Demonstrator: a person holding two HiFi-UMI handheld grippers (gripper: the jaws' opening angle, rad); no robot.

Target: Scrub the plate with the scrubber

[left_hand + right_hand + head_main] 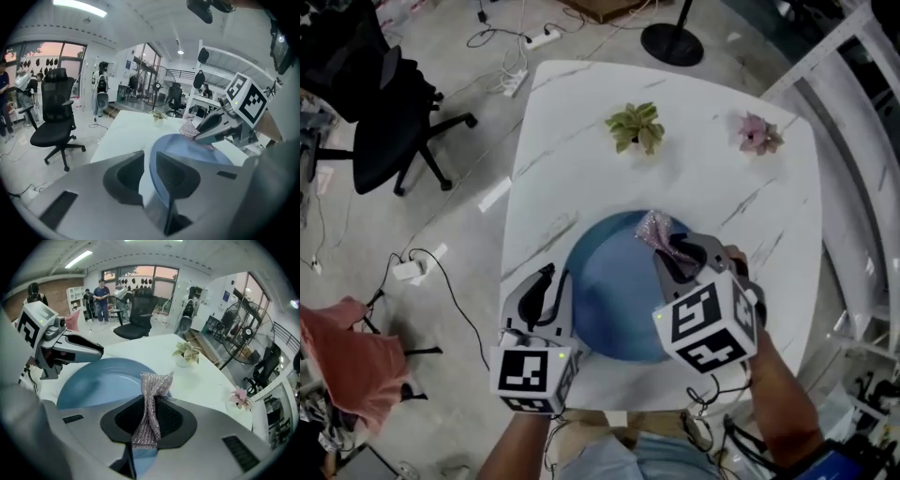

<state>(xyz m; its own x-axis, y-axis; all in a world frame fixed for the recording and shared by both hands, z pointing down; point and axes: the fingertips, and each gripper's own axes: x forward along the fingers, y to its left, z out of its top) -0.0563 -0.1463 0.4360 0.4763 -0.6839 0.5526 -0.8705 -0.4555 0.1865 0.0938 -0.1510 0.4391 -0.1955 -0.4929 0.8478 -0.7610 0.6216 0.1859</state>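
White marble-look table [581, 122] in an open office: blue plate [609, 300] lies flat near the person's edge, with the green plant [636, 127] and pink plant [759, 134] well apart at the far side, out of the work zone. Left gripper [555, 281] straddles the plate's left rim, jaws apart with the rim between them and not pinched, which looks like setup to pin the plate against sliding. Right gripper [677, 251] is clamped on the silver mesh scrubber [151, 401], tuft poking past the tips and angled down over the plate's far-right part; can't confirm contact.
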